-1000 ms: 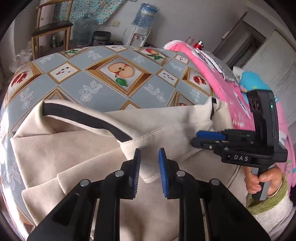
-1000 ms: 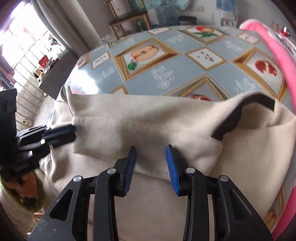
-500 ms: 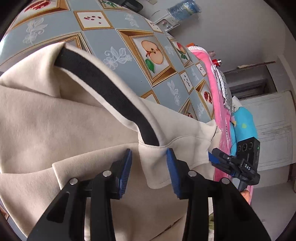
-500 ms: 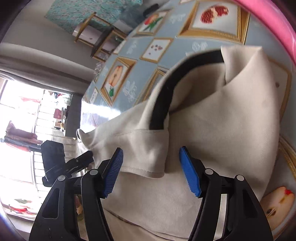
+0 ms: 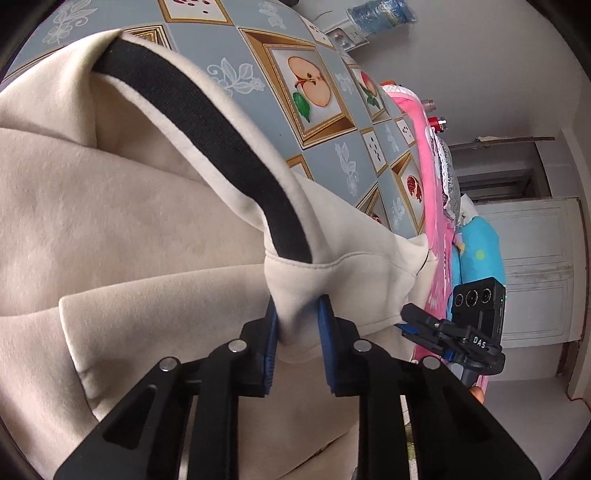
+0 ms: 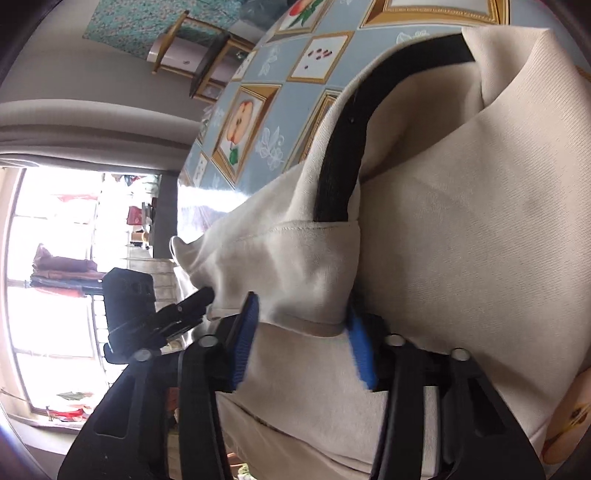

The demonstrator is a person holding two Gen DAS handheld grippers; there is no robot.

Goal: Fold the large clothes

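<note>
A large cream garment [image 5: 140, 236] with a black band [image 5: 229, 147] lies on the fruit-print tablecloth [image 5: 332, 122]. My left gripper [image 5: 295, 317] is shut on a bunched fold of the garment's hem. The right gripper also shows in the left wrist view [image 5: 410, 317], at the hem's right end. In the right wrist view the cream garment [image 6: 461, 229] fills the frame. My right gripper [image 6: 301, 314] has the hem between its blue pads [image 6: 245, 325], with the jaws still fairly wide apart. The left gripper also shows there [image 6: 203, 295], at the hem's left end.
Pink cloth [image 5: 436, 192] and a blue item [image 5: 480, 251] lie along the table's right side. A water dispenser [image 5: 373, 18] stands at the back wall. A wooden chair [image 6: 199, 48] stands beyond the table, and a bright window [image 6: 55, 258] is at left.
Both grippers rolled sideways and moved onto the hem. The left jaws closed on the fold. The right jaws narrowed around the hem.
</note>
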